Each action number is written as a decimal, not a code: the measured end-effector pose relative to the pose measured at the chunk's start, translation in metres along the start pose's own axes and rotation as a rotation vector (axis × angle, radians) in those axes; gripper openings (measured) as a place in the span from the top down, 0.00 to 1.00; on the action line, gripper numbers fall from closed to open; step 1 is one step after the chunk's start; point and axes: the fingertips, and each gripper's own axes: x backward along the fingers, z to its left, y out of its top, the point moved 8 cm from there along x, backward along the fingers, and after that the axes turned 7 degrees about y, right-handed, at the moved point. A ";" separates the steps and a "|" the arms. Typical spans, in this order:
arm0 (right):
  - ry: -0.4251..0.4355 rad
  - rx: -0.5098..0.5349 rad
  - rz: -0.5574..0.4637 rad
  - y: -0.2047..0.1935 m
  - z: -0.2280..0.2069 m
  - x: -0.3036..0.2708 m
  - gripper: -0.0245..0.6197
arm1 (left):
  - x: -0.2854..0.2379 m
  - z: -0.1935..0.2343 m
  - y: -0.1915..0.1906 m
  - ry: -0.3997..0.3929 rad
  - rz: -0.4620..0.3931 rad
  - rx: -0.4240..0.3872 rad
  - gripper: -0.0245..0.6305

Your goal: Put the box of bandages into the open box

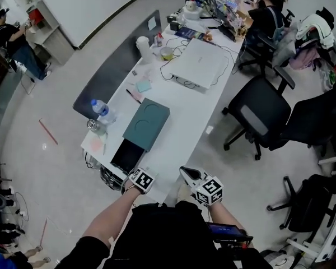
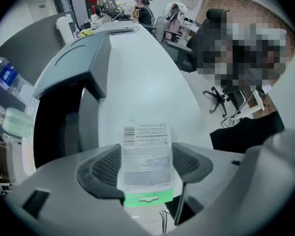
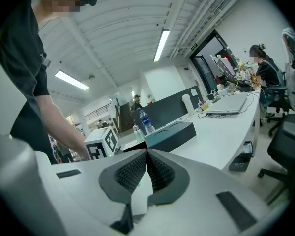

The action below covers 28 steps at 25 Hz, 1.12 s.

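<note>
Left gripper point(image 2: 147, 149), right gripper point(image 3: 146, 156), one bandage box point(image 2: 146, 161), one open box point(image 1: 126, 156).

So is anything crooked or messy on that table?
Only the teal lid: it lies slid half off the open box, covering just the far end and overhanging the dark inside. Nothing looks spilled or broken.

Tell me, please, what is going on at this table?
A person at the end of a long white table works with two handheld grippers. The left gripper has its jaws closed on the box of bandages, beside the open box, whose teal lid is slid back. The bandages are not yet inside. The right gripper is held alongside, jaws together and empty.
</note>
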 end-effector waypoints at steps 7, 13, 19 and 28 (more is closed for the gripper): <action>-0.001 0.014 -0.001 0.008 0.006 -0.008 0.92 | 0.012 0.002 -0.001 -0.030 -0.024 -0.007 0.47; 0.004 0.026 -0.001 0.013 0.010 -0.013 0.92 | 0.028 -0.002 0.009 -0.105 -0.115 -0.008 0.48; 0.008 0.031 0.003 0.014 0.013 -0.021 0.92 | 0.040 0.001 0.009 -0.116 -0.139 -0.010 0.48; 0.025 0.043 0.003 0.018 0.015 -0.034 0.92 | 0.071 0.019 0.006 -0.080 -0.201 0.020 0.48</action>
